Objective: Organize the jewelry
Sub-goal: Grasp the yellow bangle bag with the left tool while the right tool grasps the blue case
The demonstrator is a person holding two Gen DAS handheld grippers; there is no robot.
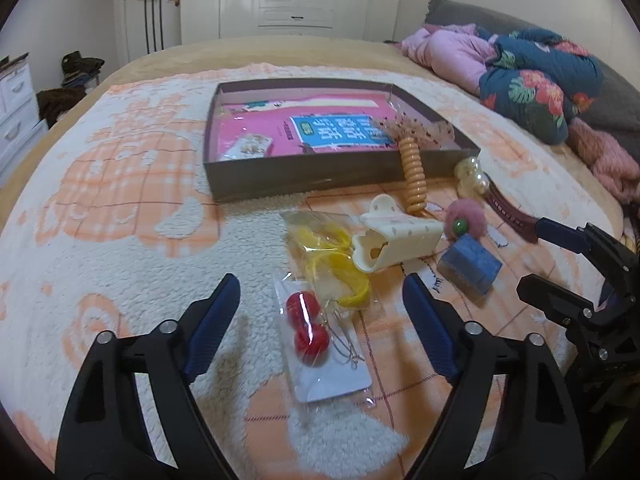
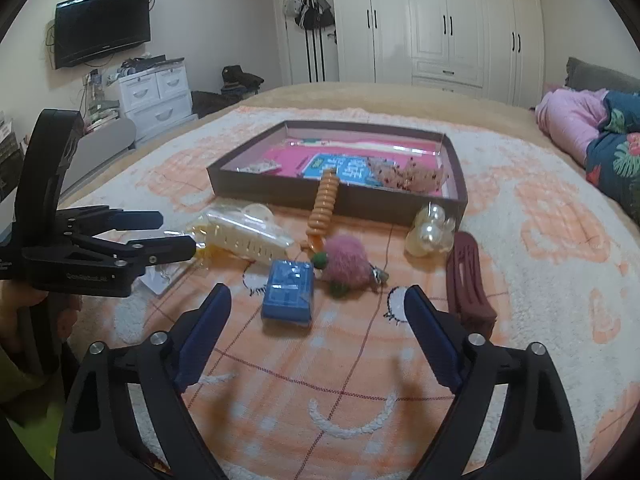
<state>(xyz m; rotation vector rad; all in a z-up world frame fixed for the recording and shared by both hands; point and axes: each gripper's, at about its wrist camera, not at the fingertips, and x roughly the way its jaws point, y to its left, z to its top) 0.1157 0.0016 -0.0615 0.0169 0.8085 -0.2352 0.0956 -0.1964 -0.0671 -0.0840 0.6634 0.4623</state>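
Grippers first: the left gripper [image 1: 320, 300] is open, its blue fingers on each side of a clear packet of red ball earrings [image 1: 307, 330] without touching it. The right gripper [image 2: 318, 306] is open too, above a small blue box [image 2: 289, 292] (velvety, I think). Part of the packet hides behind the left gripper in the right view. Nearby on the fluffy blanket [image 1: 120, 240] lie a cream hair claw [image 1: 394, 240], a pink fuzzy ball [image 2: 348, 262] and shiny pearls [image 2: 430, 230]. A curly orange coil [image 1: 414, 174] leans on the dark cardboard tray [image 1: 320, 174].

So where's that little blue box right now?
The blue box lies on the blanket, just ahead of the open right gripper, beside the pink pompom and below the cream hair claw.
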